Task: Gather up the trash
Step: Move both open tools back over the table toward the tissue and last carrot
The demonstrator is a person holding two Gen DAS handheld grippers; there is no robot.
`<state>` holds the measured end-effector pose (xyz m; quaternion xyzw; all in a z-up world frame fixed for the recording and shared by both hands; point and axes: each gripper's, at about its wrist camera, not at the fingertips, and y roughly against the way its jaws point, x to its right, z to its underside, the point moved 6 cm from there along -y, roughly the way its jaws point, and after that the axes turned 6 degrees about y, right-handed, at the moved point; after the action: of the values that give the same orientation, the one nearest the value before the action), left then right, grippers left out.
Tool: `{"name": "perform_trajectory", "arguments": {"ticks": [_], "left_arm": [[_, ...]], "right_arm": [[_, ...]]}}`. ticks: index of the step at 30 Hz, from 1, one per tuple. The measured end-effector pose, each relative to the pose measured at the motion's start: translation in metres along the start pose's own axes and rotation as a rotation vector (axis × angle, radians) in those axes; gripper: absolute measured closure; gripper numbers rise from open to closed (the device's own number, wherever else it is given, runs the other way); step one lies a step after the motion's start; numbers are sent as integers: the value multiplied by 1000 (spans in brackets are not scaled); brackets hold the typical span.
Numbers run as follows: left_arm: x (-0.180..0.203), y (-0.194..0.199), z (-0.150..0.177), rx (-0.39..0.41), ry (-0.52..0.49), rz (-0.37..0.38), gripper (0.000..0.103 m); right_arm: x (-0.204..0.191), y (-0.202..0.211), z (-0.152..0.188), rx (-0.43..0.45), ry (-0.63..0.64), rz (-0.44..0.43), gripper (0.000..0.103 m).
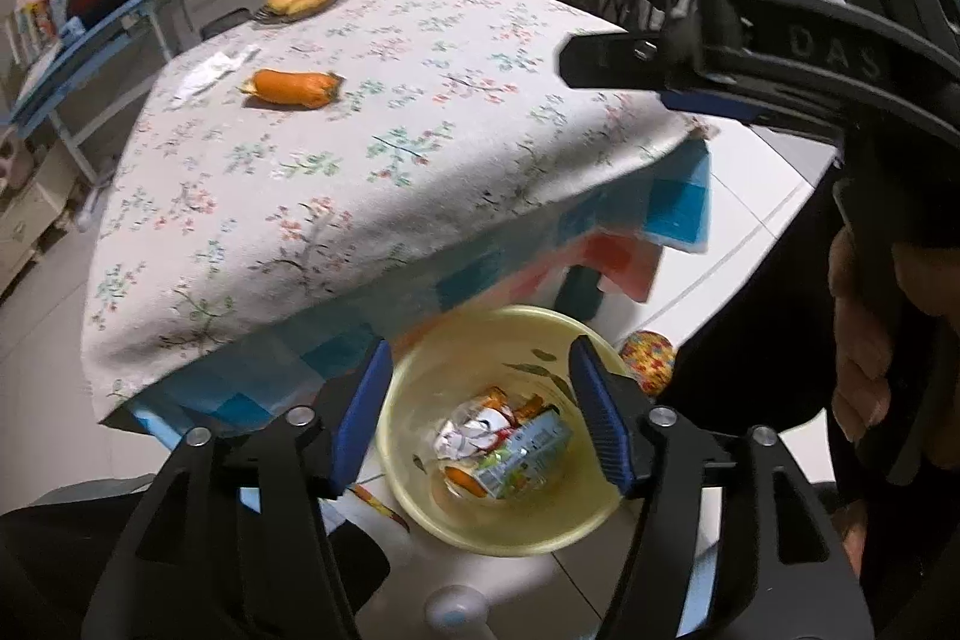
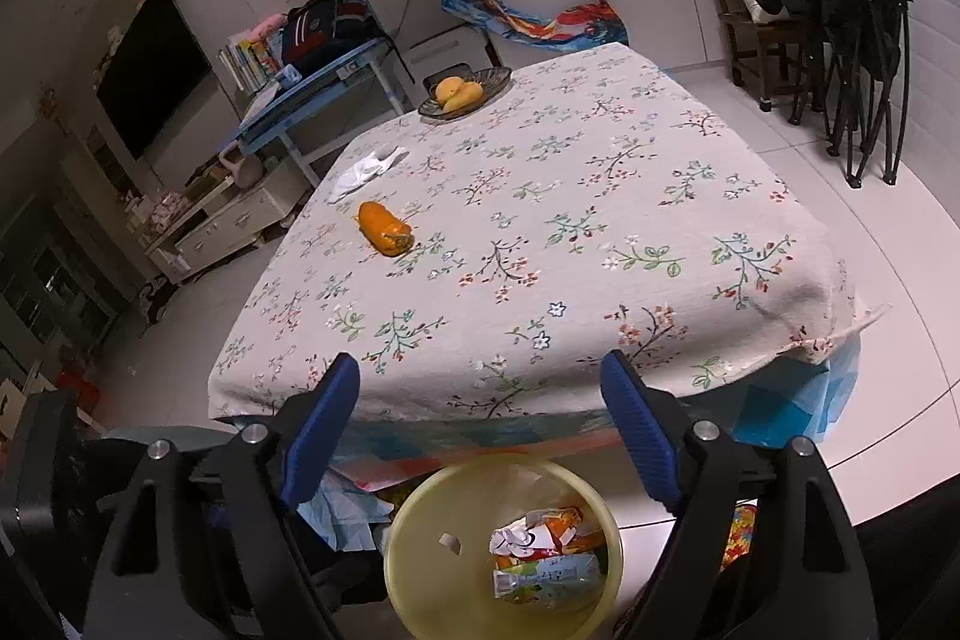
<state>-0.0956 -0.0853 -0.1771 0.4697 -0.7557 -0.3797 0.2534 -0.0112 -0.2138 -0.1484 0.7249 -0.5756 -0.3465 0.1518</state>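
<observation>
A yellow bin (image 1: 420, 508) (image 2: 408, 568) stands on the floor beside the table, holding crumpled wrappers (image 1: 498, 436) (image 2: 540, 550). My left gripper (image 1: 474, 412) hangs open right above the bin, nothing between its blue pads. My right gripper (image 2: 480, 430) is open too, over the table's near edge and the bin, and empty; it shows in the left wrist view as a black finger (image 1: 660, 58) at upper right. On the flowered tablecloth (image 2: 540, 232) lie an orange wrapper (image 1: 291, 88) (image 2: 384, 235) and a crumpled white tissue (image 1: 210, 70) (image 2: 366, 172).
A glass plate with yellow fruit (image 2: 462, 94) (image 1: 297, 1) sits at the table's far side. Behind stand a blue desk with books and bags (image 2: 306, 64), white cupboards and folded black chairs (image 2: 852, 40). A person's hand (image 1: 864, 340) grips the right tool. White tiled floor surrounds the table.
</observation>
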Motion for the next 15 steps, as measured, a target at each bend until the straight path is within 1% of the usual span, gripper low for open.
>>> {"name": "perform_trajectory", "arguments": {"ticks": [4, 8, 13, 15], "left_arm": [[-14, 4, -7, 42, 44, -57, 29], [-34, 9, -14, 79, 116, -114, 27], [-61, 18, -21, 136, 213, -187, 20], [-72, 21, -23, 154, 259, -205, 19]], "right_arm": [[1, -1, 1, -4, -4, 3, 22], [-1, -2, 2, -9, 3, 4, 21], [-5, -5, 4, -20, 22, 2, 21], [-7, -6, 4, -23, 33, 2, 21]]}}
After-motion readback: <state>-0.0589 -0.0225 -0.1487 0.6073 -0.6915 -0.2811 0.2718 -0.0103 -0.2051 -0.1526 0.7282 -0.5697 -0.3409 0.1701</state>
